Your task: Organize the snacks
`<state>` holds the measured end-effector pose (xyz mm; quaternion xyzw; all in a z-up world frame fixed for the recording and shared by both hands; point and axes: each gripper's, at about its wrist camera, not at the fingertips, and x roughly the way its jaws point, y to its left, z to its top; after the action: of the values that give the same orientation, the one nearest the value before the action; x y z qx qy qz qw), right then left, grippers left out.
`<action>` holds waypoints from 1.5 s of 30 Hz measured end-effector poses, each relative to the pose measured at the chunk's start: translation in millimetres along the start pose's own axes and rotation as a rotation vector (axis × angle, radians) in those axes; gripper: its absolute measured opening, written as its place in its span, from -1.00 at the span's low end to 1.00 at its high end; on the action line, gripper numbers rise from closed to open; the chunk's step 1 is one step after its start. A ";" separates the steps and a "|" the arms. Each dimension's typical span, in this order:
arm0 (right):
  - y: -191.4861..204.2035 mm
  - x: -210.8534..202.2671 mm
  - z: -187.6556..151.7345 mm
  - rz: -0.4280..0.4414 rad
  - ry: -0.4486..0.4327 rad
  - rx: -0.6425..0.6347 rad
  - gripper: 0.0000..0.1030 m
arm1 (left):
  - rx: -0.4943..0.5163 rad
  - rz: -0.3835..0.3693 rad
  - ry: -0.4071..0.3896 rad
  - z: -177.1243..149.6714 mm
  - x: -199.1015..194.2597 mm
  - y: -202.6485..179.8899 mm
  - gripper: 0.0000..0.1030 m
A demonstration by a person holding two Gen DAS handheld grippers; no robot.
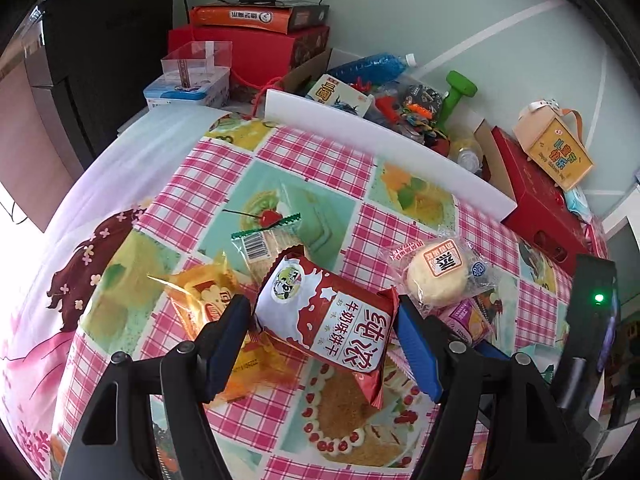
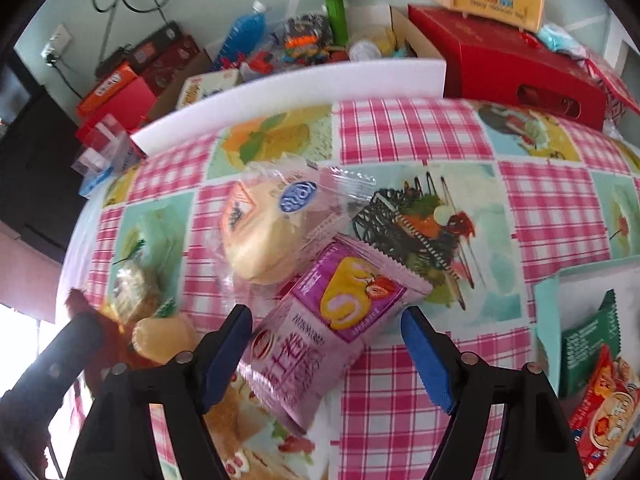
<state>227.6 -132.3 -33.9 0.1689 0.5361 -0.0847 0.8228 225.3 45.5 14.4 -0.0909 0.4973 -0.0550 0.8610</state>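
Snacks: one red biscuit packet (image 1: 324, 316) is sitting clamped between the left gripper (image 1: 320, 332) jaws; one pink cake-roll packet (image 2: 320, 328) is lying between the right gripper (image 2: 326, 344) jaws, contact unclear; one round pastry (image 2: 264, 236) is lying just beyond.

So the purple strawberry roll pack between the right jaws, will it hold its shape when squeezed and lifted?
Probably not fully. The purple pack is a thin film pouch, so it likely crumples and droops. It looks light. Its glossy wrapper may slip in the right gripper. It overlaps the round pastry pack, which might shift.
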 end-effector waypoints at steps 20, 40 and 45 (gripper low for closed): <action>-54.2 -55.1 -51.6 0.092 -0.077 0.019 -0.21 | 0.068 -0.009 0.030 -41.3 -12.8 -51.4 0.44; -134.2 -147.7 -78.3 0.147 -0.295 0.121 -0.21 | 0.148 -0.060 -0.034 -59.7 -47.9 -125.9 0.44; -165.0 -167.7 -78.3 0.128 -0.340 0.170 -0.21 | 0.203 -0.090 -0.026 -65.0 -51.4 -158.2 0.44</action>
<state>38.9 -263.7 59.1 0.2548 0.3683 -0.1047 0.8879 142.5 -106.3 59.6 -0.0261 0.4735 -0.1428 0.8688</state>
